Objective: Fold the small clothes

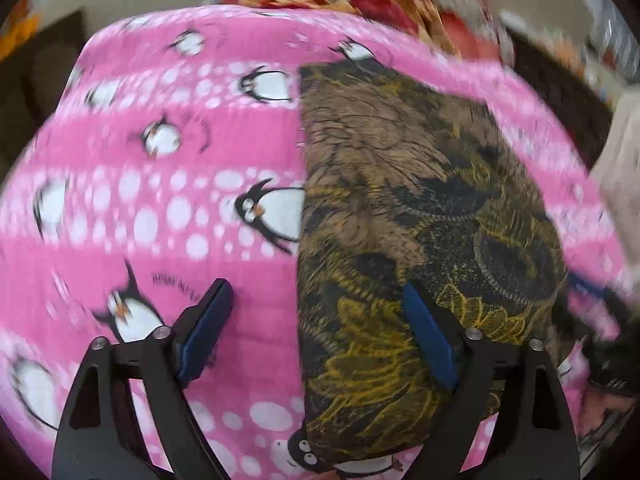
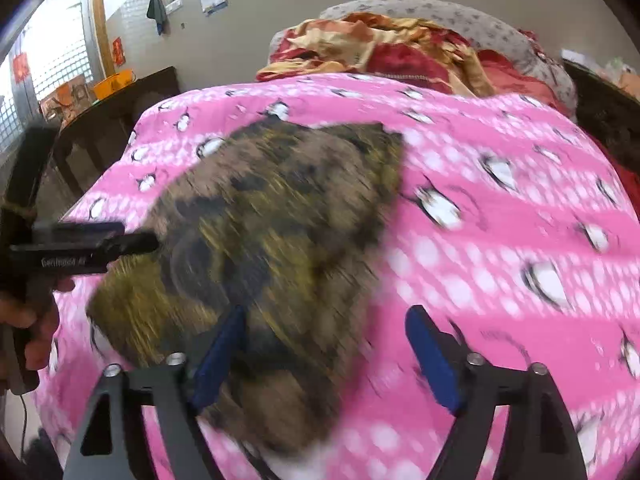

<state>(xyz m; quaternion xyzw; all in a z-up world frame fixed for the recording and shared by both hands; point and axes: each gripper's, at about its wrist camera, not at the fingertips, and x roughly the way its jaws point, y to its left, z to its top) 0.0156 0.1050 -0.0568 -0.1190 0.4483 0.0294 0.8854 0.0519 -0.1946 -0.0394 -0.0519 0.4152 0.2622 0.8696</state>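
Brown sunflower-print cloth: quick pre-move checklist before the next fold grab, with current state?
1. Left gripper open: ok, nothing between its pads.
2. Right gripper open: ok, nothing pinched.
3. Brown sunflower-print cloth released and lying on the pink penguin blanket: ok.
4. Cloth folded with one straight edge: ok in the left wrist view; whether the layers line up, cannot tell.
5. Cloth lying flat, no bunching: cannot tell, both views are motion-blurred.
6. Grab path free: ok, the red and yellow bedding sits beyond the blanket's far edge, apart from the cloth.
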